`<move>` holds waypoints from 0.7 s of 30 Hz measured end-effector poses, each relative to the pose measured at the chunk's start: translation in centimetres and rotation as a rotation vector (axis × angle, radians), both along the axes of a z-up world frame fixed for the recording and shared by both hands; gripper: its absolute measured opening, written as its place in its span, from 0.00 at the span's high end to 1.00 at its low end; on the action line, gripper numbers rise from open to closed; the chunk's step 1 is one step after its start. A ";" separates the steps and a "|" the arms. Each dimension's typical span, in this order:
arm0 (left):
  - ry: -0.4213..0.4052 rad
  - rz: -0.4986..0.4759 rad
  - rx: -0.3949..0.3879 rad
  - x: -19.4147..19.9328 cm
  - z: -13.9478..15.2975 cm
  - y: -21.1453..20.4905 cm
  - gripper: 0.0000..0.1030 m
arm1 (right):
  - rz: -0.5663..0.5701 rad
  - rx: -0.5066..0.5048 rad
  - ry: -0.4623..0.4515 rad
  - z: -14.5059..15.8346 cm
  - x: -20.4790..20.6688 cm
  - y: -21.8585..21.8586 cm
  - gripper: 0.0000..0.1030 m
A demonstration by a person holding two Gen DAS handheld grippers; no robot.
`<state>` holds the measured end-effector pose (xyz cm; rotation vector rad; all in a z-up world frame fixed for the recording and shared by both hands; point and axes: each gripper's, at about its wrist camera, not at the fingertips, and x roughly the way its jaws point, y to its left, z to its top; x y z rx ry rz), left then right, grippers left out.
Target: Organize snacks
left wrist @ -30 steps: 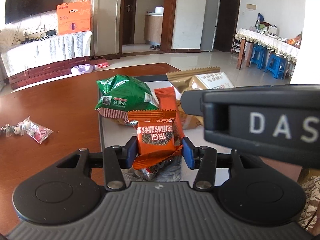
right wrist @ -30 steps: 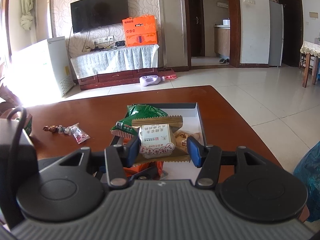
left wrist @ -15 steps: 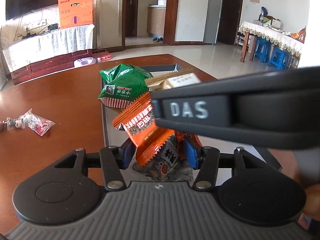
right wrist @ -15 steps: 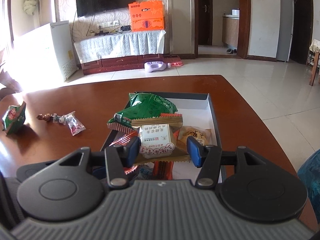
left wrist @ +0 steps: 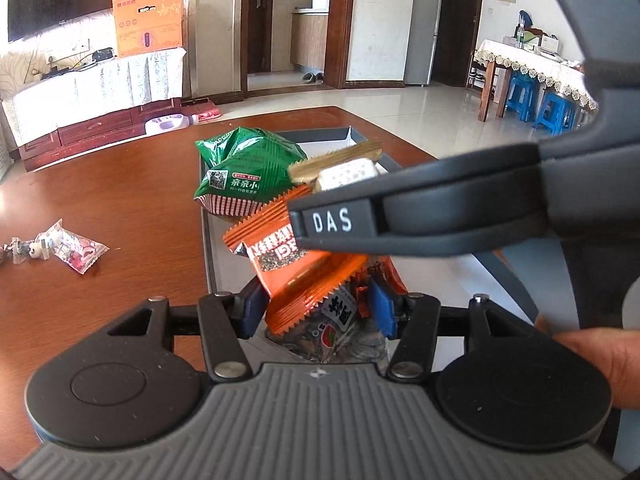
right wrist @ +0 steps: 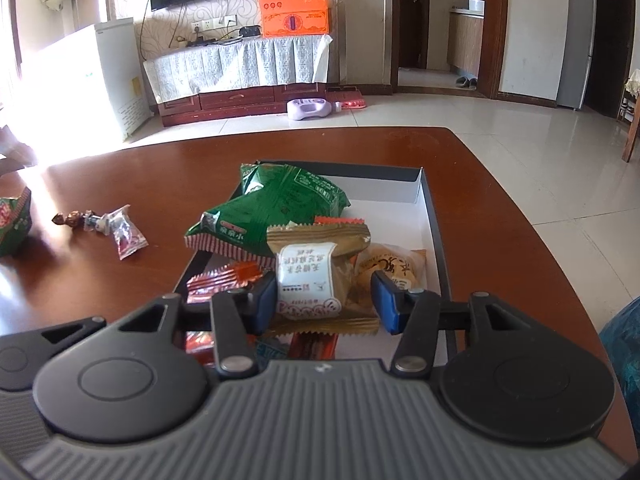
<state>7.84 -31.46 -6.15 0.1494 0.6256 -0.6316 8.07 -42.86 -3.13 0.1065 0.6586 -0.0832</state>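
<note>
My left gripper [left wrist: 316, 308] stands open low over the near end of the grey tray [left wrist: 206, 248]. An orange snack packet [left wrist: 288, 264] leans loose between its blue pads, on top of a seed packet [left wrist: 336, 320]. My right gripper [right wrist: 326, 304] is shut on a gold pastry packet with a white label [right wrist: 308, 276]. Its jaws are closing a little on that packet, above the tray [right wrist: 434, 216]. The right gripper's black body [left wrist: 440, 208] crosses the left wrist view, with the gold packet [left wrist: 344, 168] at its tip. A green bag [right wrist: 280, 208] lies in the tray.
A round pastry packet [right wrist: 394, 264] and orange packets [right wrist: 224, 276] lie in the tray. Small candy wrappers [right wrist: 120, 232] and another green bag [right wrist: 12, 220] sit on the brown table to the left. A hand [left wrist: 592, 352] shows at the right. The table's edge runs close on the right.
The orange packet has tipped from upright to leaning as the left jaws widened. The right gripper moved left and down over the tray with the gold packet.
</note>
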 end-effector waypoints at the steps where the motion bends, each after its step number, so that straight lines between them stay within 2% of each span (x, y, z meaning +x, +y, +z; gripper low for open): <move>1: -0.002 0.001 0.003 0.0 0.0 -0.1 0.41 | 0.003 -0.003 -0.001 0.0 -0.1 0.1 0.49; 9: 0.005 -0.005 0.005 -0.1 0.1 0.1 0.40 | 0.003 0.003 -0.009 0.0 -0.1 -0.1 0.49; 21: 0.003 -0.023 0.026 -0.5 0.2 0.2 0.35 | -0.023 -0.043 -0.019 -0.5 -0.2 -0.1 0.48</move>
